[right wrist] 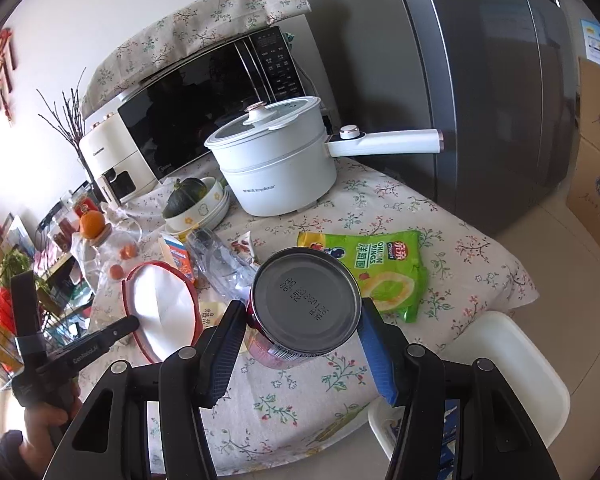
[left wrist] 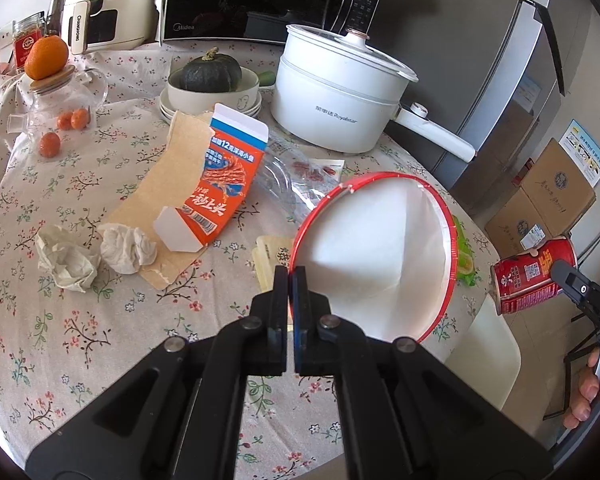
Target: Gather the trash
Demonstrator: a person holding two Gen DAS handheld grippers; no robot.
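Your left claw [left wrist: 290, 280] is pressed together on the rim of a round paper bowl with a red rim and white inside [left wrist: 374, 256], and it holds the bowl tilted above the bench [left wrist: 80, 340], which wears a cloth with small flowers. Your right claw [right wrist: 300, 316] pinches a red metal can with a grey bottom [right wrist: 306, 300] by its sides, the bottom turned toward the camera, over the bench edge near a white chair [right wrist: 512, 360].

Around them more trash lies on the cloth: two crumpled white paper tissues [left wrist: 96, 254], a torn orange and blue carton [left wrist: 216, 184], a crushed clear plastic bottle [right wrist: 220, 264] and a green snack bag [right wrist: 384, 268]. Behind these stand a white electric pot [left wrist: 332, 100] and a bowl with a dark green squash [left wrist: 210, 74]; these are not trash.

I judge you are in the carrying step, both claws full. No bin shows in either view, so the next move calls for you to bring both pieces to one, keep the bowl from slipping, release, and come back for the tissues and carton.
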